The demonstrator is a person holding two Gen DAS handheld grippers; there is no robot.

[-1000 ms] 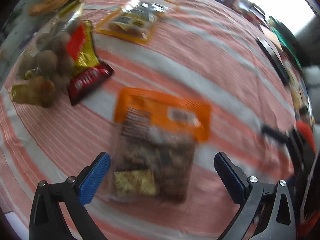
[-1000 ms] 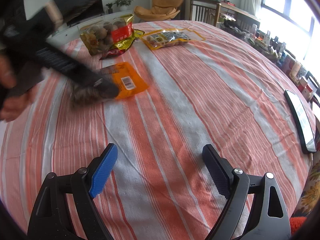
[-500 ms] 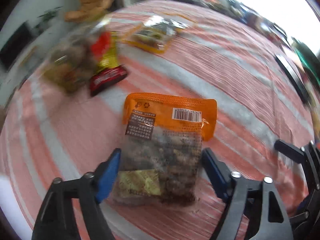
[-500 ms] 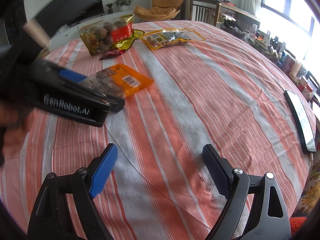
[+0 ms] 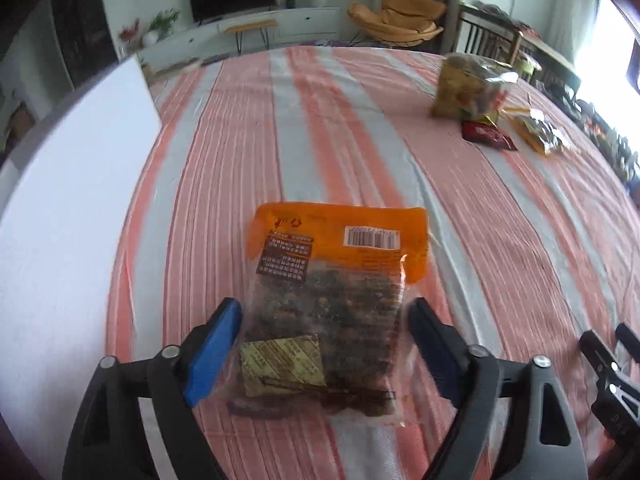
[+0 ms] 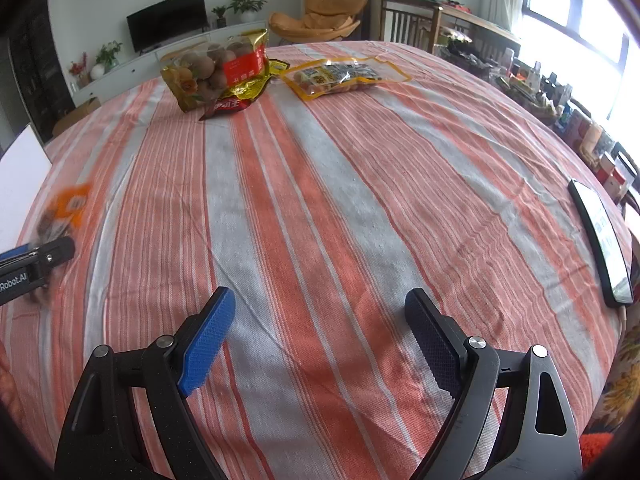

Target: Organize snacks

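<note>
The orange-topped snack pouch (image 5: 332,304) lies flat on the striped tabletop (image 5: 360,128), between the fingers of the left tool (image 5: 324,320). Its jaws are opening, the blue pads standing just beside the pouch's two long edges; whether they still touch the film is hard to tell. The pouch has an orange header with a barcode and a dark printed label; its clear lower part shows dark brown pieces and a small yellowish packet near the bottom left. It sits near the tabletop's left side, close to a white board (image 5: 68,216).

At the far end of the tabletop a gold and red bag (image 6: 216,68) holds round brown fruits or nuts. A dark red packet (image 6: 228,106) lies against its front, and a yellow-edged clear pouch (image 6: 340,78) with small wrapped pieces lies just to its right.

The right tool (image 6: 320,332) hovers over bare cloth with its jaws wide apart and nothing between them. A black phone (image 6: 602,240) rests near the right edge.
</note>
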